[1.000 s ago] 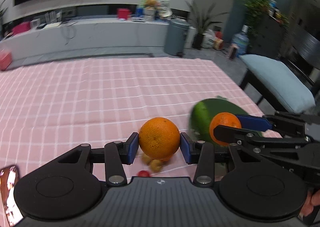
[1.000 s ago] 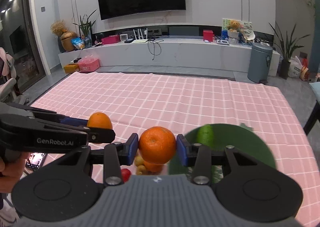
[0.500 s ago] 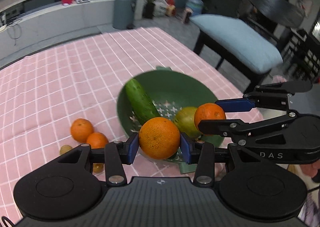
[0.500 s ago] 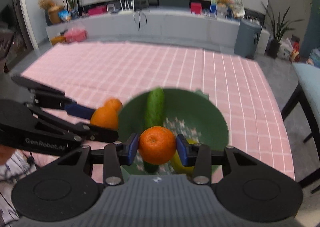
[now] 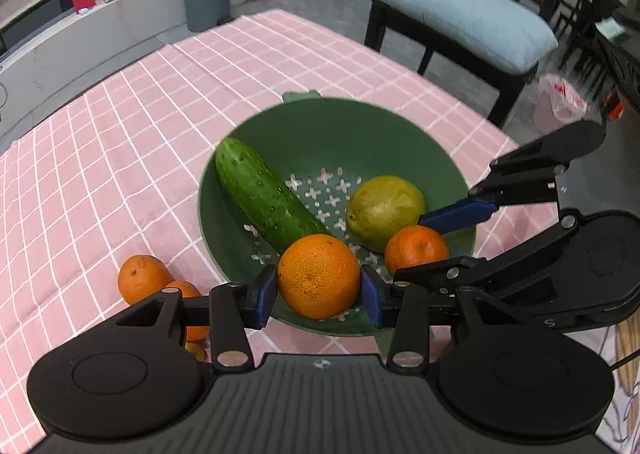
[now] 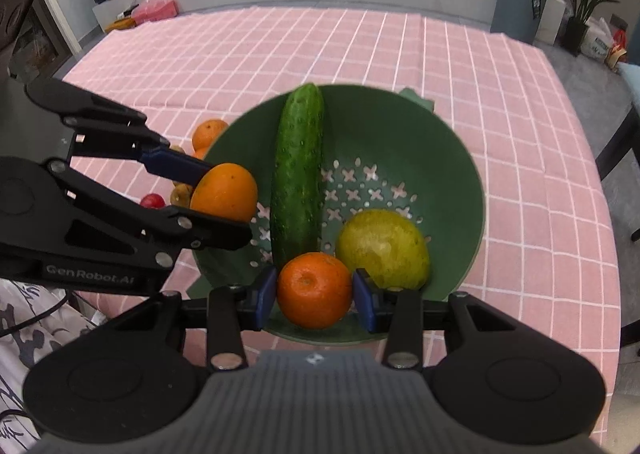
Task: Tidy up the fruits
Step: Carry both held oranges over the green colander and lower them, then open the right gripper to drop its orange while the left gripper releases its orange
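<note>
Right now a green bowl (image 5: pixel 408 126) with little holes in its bottom sits on the worktop (image 5: pixel 120 142), which has a pink checked cloth over it. Inside the bowl lie a long cucumber (image 5: pixel 268 198) and a yellow-green lemon (image 5: pixel 384 210). The cucumber leans on the bowl's wall, and the lemon sits just beside it on the holes. The left hand-held gripper (image 5: pixel 319 296) is pinching a big orange (image 5: pixel 319 276) between its blue pads, over the near edge of the bowl. The right hand-held gripper (image 6: pixel 315 298) is pinching a small orange (image 6: pixel 314 290) the same way, over the near side of the bowl, close to the lemon. Neither held fruit is resting in the bowl. Outside the bowl, on the cloth, two more oranges (image 5: pixel 142 280) lie touching each other. Near them are a small red fruit (image 6: pixel 153 201) and a small brownish one (image 6: pixel 181 196).
</note>
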Motion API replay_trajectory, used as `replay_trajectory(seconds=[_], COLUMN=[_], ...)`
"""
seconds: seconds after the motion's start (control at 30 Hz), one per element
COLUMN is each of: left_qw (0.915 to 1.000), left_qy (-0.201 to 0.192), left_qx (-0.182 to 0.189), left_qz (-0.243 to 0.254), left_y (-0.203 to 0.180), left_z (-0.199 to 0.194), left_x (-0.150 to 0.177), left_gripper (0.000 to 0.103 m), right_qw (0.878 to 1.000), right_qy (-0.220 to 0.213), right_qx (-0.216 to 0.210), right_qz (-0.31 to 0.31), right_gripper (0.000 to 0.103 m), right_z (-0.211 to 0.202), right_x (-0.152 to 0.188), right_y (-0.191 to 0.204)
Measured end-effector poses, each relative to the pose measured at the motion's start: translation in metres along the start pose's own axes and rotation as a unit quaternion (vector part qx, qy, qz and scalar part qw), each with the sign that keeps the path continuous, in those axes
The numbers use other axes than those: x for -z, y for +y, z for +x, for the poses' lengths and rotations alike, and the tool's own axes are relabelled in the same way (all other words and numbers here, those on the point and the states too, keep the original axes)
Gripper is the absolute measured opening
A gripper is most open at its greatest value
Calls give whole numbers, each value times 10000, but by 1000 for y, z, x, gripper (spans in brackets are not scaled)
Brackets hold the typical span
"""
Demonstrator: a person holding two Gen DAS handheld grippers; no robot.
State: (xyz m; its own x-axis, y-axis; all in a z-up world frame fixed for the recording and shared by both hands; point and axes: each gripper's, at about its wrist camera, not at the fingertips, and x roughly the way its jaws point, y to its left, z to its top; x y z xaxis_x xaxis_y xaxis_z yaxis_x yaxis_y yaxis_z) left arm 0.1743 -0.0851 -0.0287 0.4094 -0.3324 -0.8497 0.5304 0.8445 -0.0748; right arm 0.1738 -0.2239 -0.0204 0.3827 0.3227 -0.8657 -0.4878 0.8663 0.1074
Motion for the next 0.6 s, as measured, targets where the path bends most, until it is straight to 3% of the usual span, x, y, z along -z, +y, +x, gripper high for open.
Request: replay_trajectory(seconds=[0.23,0.6], left_qw=[9994,9995], left_qy=[159,121], left_qx=[-147,-172], left_qz=[273,252], left_y=[-4,-3], left_z=[11,12], left_x=[0,2], left_gripper=[50,51], right_qw=[9997,9995], right_qy=[241,315], right_qx=[-14,-21], right_qz=[-81,-92], right_gripper=[39,40], right_z=[13,17], right_x=[-2,-3], right_y=[-2,-3])
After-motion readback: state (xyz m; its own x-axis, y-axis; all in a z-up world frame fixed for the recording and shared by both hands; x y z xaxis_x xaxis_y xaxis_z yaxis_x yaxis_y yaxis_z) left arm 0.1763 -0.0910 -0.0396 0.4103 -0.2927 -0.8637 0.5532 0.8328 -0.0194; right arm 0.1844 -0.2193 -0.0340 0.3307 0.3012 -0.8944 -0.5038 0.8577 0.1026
